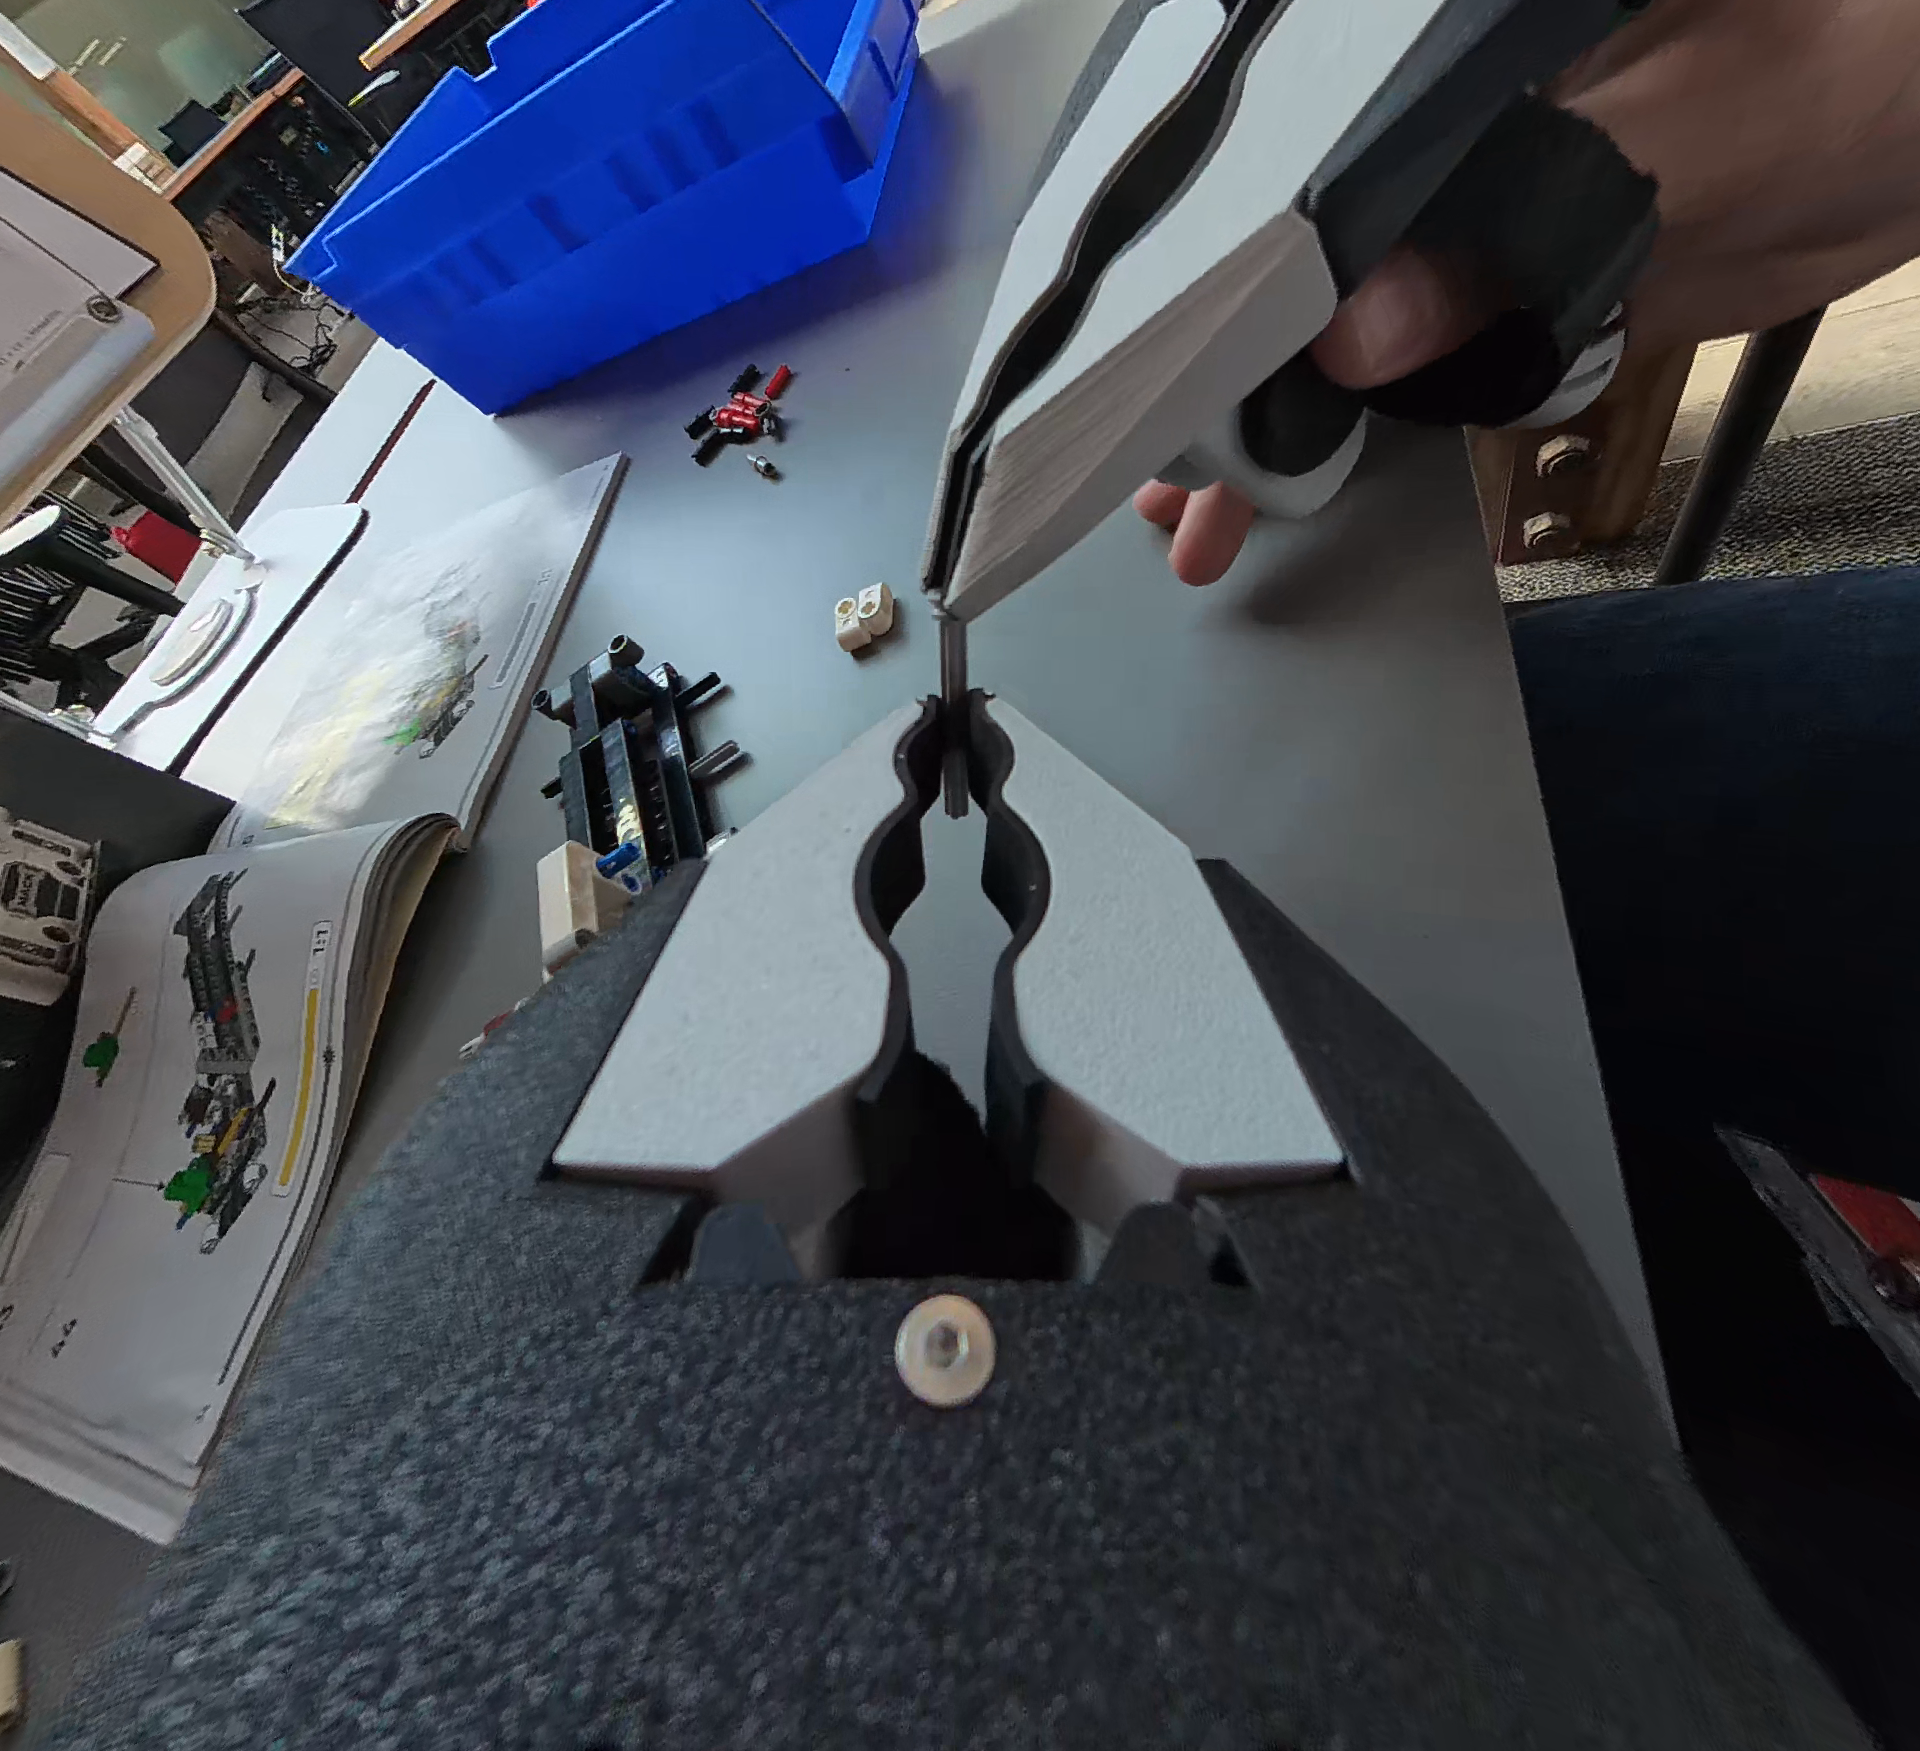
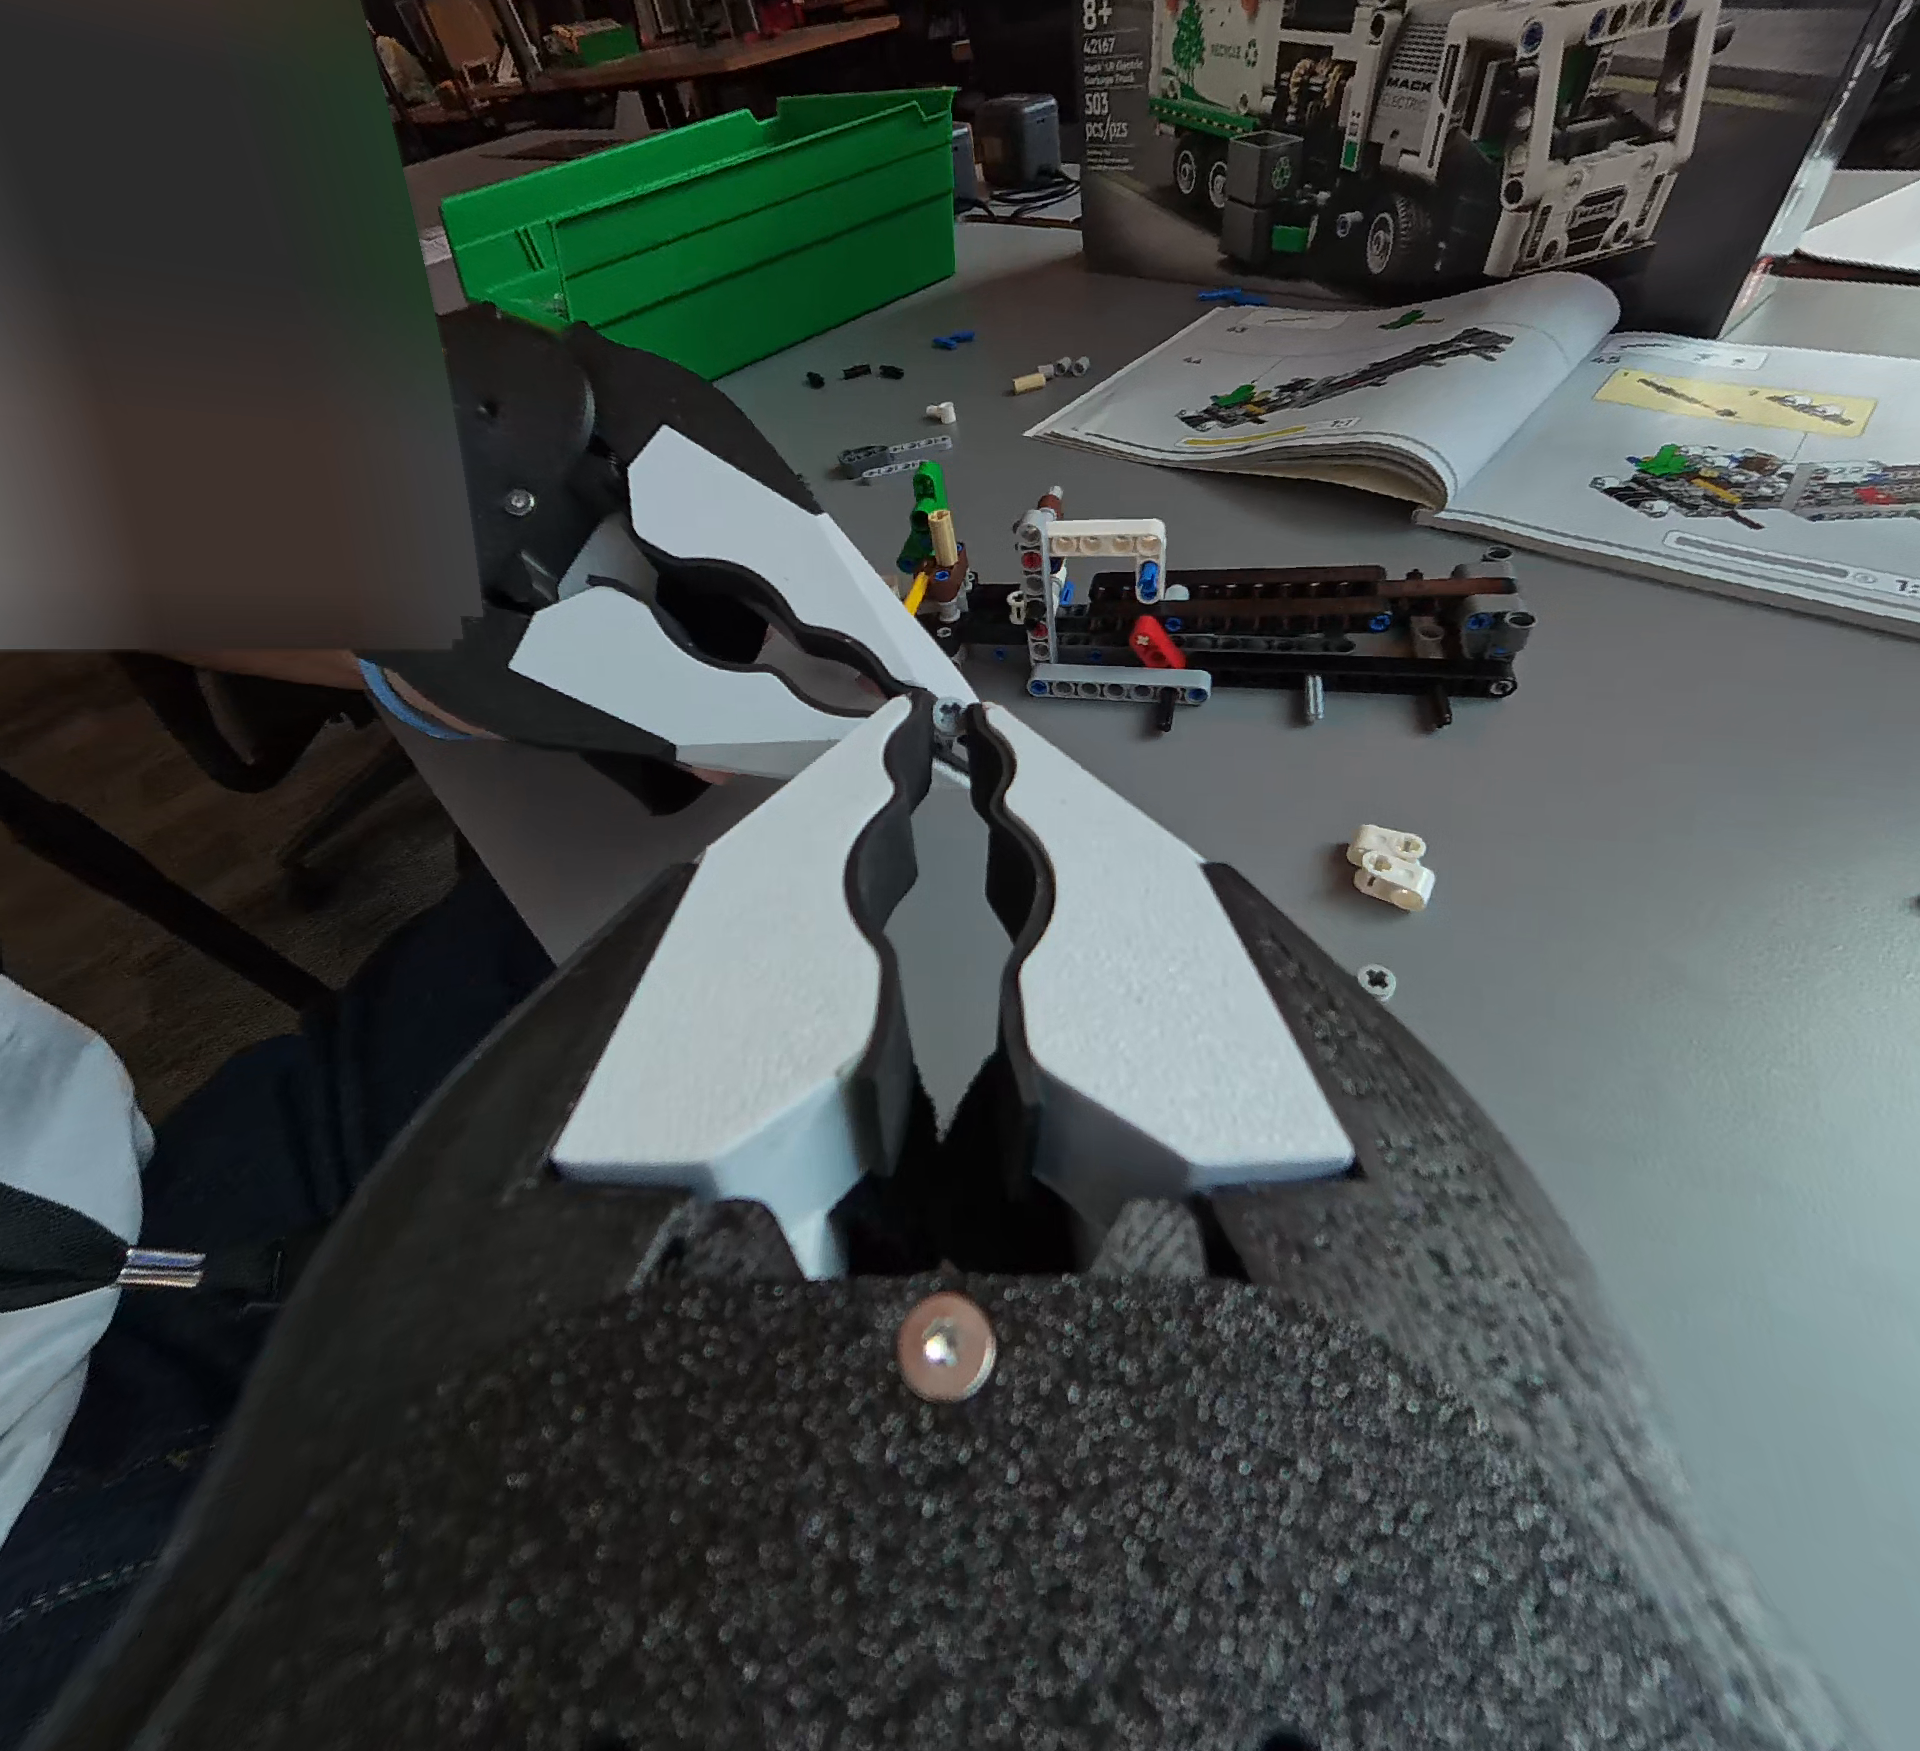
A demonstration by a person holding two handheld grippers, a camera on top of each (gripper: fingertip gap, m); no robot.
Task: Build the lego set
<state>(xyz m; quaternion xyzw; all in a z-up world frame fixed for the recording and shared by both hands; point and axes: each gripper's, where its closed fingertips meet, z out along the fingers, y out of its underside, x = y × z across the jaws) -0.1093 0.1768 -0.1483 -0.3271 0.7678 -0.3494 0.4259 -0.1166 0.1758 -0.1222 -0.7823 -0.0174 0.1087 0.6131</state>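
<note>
Step in hand: passing a grey axle [image 1: 953, 730] between tools. The left gripper [image 1: 953, 714] and the right gripper [image 2: 945, 725] both pinch it, above the table [image 1: 1299, 766], right of the half-built chassis [image 2: 1247, 631]. Next, probably release one end before fitting.

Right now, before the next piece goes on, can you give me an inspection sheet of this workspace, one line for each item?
Surface: grey table, flat, mostly bare near the front edge.
Job's things: grey axle held in the air between both grippers; half-built black frame lying on the table; open instruction book; set box standing behind.
Clutter: white connector, small red and black pieces, loose pins near the green bin; blue bin.
Grippers: left gripper shut on the axle's lower end; right gripper shut on its upper end.
Cables: nothing seen on the table.
Surroundings: office desks and chairs, a person far behind.
</note>
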